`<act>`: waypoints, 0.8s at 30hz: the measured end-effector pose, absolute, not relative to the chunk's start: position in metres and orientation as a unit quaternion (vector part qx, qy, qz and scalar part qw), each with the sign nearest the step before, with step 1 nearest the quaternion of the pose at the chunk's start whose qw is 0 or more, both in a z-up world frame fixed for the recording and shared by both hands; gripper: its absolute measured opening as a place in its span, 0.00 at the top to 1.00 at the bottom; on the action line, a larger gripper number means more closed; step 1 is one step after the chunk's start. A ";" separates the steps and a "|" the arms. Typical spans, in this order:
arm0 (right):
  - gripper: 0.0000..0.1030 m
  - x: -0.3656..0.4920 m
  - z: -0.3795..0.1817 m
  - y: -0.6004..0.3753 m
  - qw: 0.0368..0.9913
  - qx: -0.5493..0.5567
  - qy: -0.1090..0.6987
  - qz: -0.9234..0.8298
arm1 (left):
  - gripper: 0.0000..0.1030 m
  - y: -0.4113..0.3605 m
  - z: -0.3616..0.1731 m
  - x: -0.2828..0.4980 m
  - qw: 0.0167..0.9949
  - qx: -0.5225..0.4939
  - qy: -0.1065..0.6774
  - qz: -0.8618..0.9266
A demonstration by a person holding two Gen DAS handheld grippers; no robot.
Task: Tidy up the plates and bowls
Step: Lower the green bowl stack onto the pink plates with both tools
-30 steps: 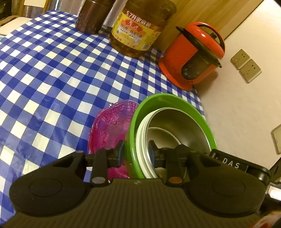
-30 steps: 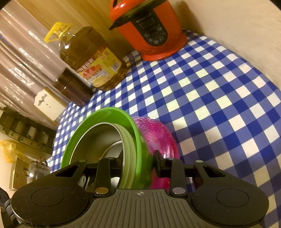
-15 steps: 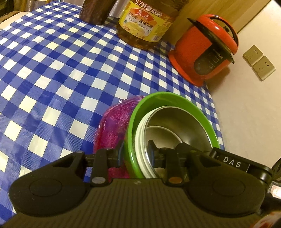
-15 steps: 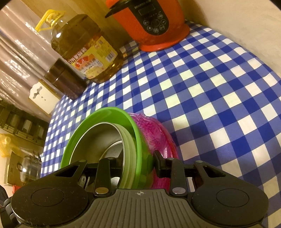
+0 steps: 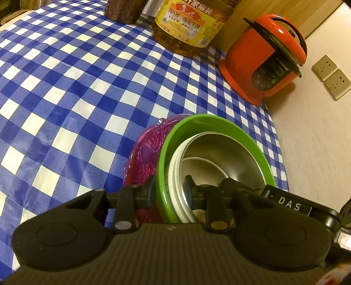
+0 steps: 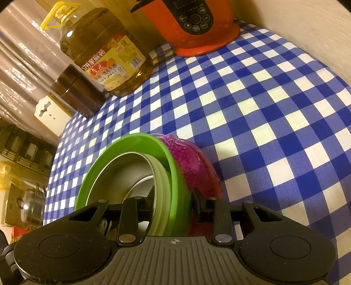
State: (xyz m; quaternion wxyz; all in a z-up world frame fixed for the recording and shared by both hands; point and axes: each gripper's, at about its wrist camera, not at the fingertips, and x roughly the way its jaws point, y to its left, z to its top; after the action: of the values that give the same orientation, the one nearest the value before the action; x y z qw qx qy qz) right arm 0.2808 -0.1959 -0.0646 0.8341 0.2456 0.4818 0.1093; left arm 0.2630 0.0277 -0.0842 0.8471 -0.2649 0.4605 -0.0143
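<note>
A nested stack hangs tilted over the checked tablecloth (image 5: pixel 65 87): a magenta patterned bowl (image 5: pixel 147 151) outermost, a green bowl (image 5: pixel 208 122) in it, and a white-rimmed steel bowl (image 5: pixel 230 153) innermost. My left gripper (image 5: pixel 169 190) is shut on the stack's near rim, one finger outside the magenta bowl and one inside the steel bowl. In the right wrist view my right gripper (image 6: pixel 173 199) is shut the same way across the rims of the steel bowl (image 6: pixel 118 173), green bowl (image 6: pixel 131 140) and magenta bowl (image 6: pixel 193 162). Whether the stack touches the cloth is hidden.
At the back stand a big oil bottle (image 5: pixel 188 24), a dark brown jar (image 5: pixel 122 11) and a red rice cooker (image 5: pixel 265 59). Wall sockets (image 5: pixel 331 74) sit on the wall beyond the table's right edge. Checked cloth stretches left of the stack.
Both grippers have sunk toward the table with the stack still held between them. The bottle and cooker now sit higher in both views. The grips look unchanged.
</note>
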 end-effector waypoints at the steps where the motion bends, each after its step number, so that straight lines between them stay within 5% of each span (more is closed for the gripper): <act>1: 0.69 0.281 -0.065 -0.195 0.834 0.245 0.481 0.110 | 0.77 0.028 -0.084 0.263 0.847 -0.264 0.461 -0.014; 24: 0.60 0.274 -0.046 -0.199 0.847 0.237 0.462 0.116 | 0.75 0.033 -0.068 0.253 0.861 -0.261 0.436 -0.013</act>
State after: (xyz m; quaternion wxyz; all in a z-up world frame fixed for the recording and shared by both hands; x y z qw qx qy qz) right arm 0.2742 -0.1995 -0.0462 0.8470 0.2369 0.4616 0.1156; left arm 0.2534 0.0327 -0.0677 0.8612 -0.2610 0.4359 -0.0129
